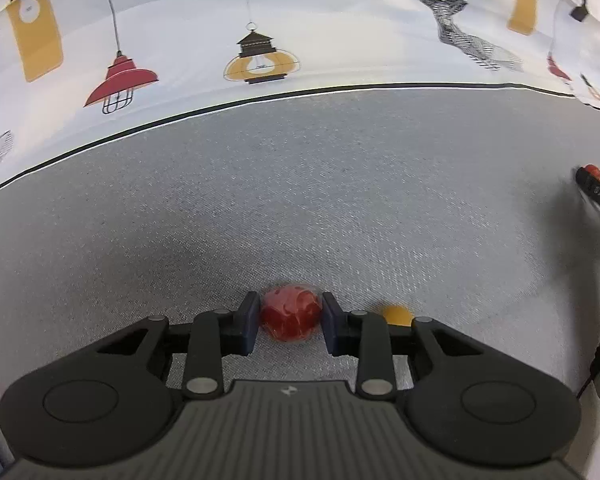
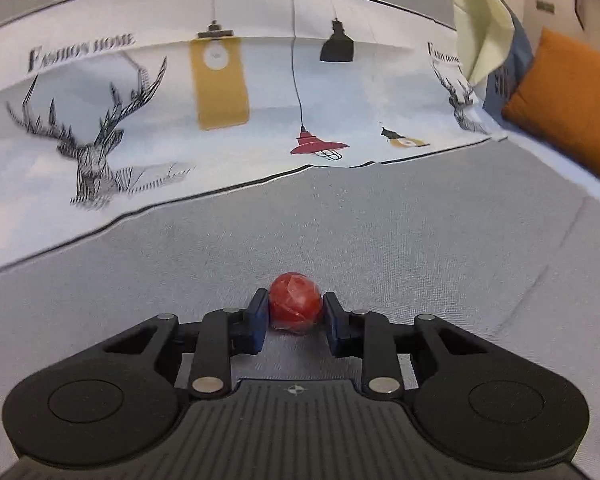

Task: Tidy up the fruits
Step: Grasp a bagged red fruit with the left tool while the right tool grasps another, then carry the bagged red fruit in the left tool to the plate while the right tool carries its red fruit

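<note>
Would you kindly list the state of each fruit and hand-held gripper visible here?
Left hand-held gripper: shut on a red fruit.
Left red fruit: clamped between the pads, wrapped in clear film.
Right hand-held gripper: shut on a red fruit.
Right red fruit: clamped between the pads, wrapped in film.
Yellow fruit: loose on the grey cloth, partly hidden behind the left hand-held gripper.

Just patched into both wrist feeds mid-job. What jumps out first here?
Each claw is clamped on a round red fruit: the left claw holds one red fruit low over the grey fabric surface, and the right claw holds another red fruit. A small yellow fruit lies just right of the left claw. Behind both runs a white cloth printed with deer and lamps.
</note>
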Demonstrator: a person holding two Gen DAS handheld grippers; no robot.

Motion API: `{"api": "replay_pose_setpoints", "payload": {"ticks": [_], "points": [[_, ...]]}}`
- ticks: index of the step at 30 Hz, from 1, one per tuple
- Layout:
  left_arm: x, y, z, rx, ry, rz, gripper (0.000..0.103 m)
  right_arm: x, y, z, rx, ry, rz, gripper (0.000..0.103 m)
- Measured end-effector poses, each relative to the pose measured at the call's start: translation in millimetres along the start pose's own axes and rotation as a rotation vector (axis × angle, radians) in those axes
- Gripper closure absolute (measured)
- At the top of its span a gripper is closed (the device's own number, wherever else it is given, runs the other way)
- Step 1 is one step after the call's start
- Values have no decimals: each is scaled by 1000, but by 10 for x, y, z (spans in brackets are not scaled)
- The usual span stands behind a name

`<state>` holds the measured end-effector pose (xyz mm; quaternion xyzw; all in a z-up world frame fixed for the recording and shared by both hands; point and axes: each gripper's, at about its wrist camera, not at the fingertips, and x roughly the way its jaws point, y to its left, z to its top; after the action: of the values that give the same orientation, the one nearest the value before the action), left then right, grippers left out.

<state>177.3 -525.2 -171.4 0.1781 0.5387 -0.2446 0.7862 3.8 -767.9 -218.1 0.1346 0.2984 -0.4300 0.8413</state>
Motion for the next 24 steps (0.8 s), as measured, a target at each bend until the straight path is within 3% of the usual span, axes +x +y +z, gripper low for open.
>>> {"api": "replay_pose_setpoints", "payload": {"ticks": [4,9,15,24], "points": [[-108,134,-121,-6,2,-21,67,-296,27,-15,-7,-11,15,73],[-496,369,-448,-25,-1,-36,67,-1007,158,-106,-19,-35,139,73],[-1107,799,-974,-39,-9,3,67,-1952,467,-359,-9,-4,305,73],[-2120,1678,-1833,-97,-51,56,67,-3417,1123,-606,-51,-19,478,73]]}}
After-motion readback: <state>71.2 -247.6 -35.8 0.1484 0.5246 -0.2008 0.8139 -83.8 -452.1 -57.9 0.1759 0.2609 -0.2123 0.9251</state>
